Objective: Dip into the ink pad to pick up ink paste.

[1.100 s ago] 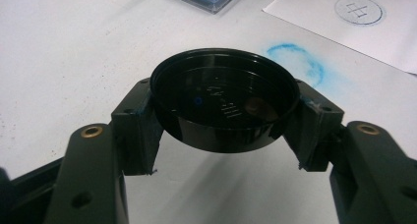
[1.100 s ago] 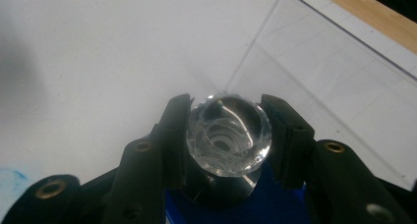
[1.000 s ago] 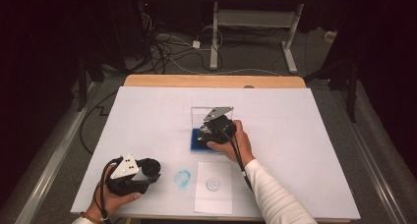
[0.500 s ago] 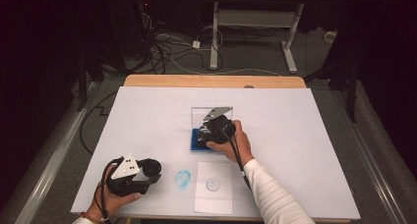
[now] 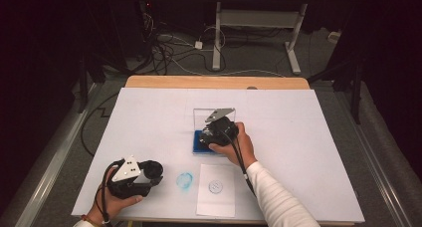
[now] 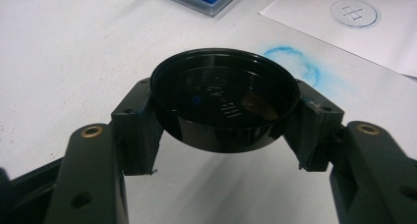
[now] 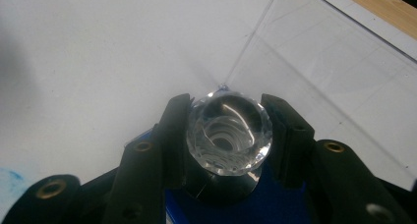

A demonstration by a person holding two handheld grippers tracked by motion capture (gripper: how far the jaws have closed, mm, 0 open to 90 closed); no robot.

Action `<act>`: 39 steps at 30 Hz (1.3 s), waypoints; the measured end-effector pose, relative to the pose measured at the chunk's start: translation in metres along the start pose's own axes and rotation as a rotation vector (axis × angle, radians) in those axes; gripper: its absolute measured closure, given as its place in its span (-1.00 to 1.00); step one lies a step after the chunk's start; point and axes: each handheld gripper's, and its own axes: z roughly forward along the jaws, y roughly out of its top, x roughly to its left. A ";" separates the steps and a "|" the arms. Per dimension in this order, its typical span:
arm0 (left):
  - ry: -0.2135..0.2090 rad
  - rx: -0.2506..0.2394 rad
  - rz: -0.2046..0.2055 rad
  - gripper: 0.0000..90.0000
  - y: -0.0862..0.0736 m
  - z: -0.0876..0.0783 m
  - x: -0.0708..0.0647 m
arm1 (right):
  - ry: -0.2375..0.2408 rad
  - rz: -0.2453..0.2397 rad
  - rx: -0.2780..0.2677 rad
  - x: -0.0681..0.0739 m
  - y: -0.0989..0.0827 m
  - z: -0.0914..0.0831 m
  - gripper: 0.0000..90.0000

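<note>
My right gripper (image 5: 215,130) is shut on a stamp with a faceted clear knob (image 7: 229,133). The stamp's black body stands on the blue ink pad (image 5: 200,142), whose clear lid (image 5: 211,118) stands open behind it. In the right gripper view the blue pad (image 7: 280,207) lies right under the jaws and the lid (image 7: 339,71) rises beyond. At the table's front left, my left gripper (image 5: 149,173) is shut on a round black cap (image 6: 224,98), held just above the table.
A white paper sheet (image 5: 216,197) with a round stamped mark (image 5: 215,186) lies near the front edge, beside a blue ink smudge (image 5: 184,180) on the white table cover (image 5: 298,127). In the left gripper view the smudge (image 6: 290,62) and sheet (image 6: 314,27) lie ahead.
</note>
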 end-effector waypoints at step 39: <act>-0.012 0.007 -0.001 -0.19 0.000 0.002 0.001 | 0.016 -0.035 -0.073 0.005 0.032 -0.039 0.28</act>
